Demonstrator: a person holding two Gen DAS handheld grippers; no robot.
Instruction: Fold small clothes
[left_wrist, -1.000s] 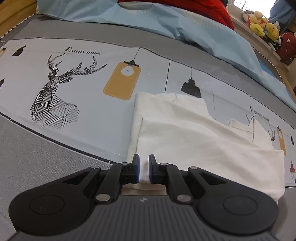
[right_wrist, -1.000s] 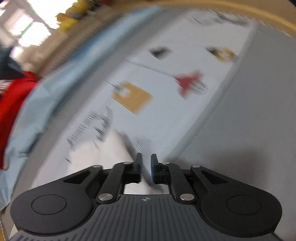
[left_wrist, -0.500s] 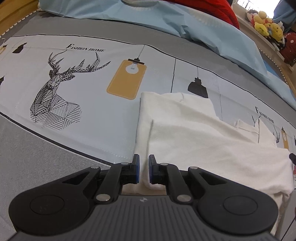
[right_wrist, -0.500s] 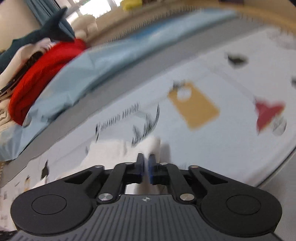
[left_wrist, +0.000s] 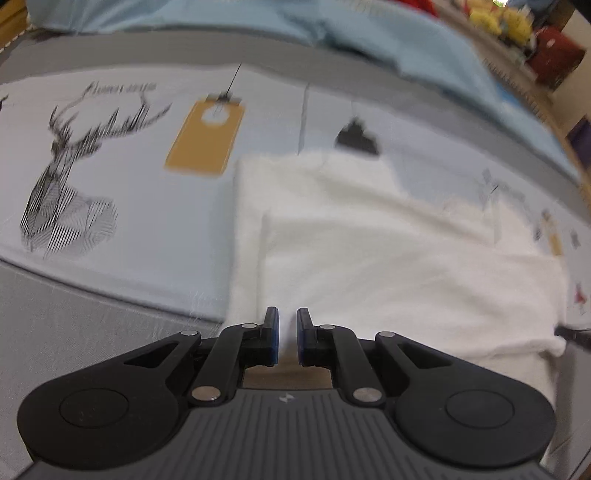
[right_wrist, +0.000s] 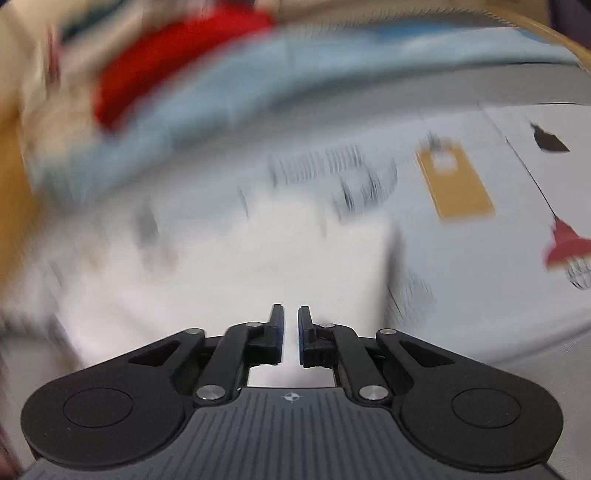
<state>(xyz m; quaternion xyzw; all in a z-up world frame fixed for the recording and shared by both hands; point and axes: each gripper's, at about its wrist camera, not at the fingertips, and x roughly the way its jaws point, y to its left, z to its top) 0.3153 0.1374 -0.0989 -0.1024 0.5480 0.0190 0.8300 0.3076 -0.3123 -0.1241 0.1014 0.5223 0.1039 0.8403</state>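
Both grippers are hovering over the folded white garment (left_wrist: 388, 258), left gripper (left_wrist: 287, 334) and right gripper (right_wrist: 291, 334) nearly closed, gripping nothing visible.

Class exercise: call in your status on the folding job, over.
Left gripper and right gripper both shut, over near edge of white garment. Garment partly folded on printed bedsheet. Nothing blocking.

Both tongs look alike: the left tongs (left_wrist: 287, 336) and the right tongs (right_wrist: 291, 335) have matte black linkage arms with round silver pivot pins, blue-faced pads, two large black discs, and a ribbed grey body bearing a small pale emblem.
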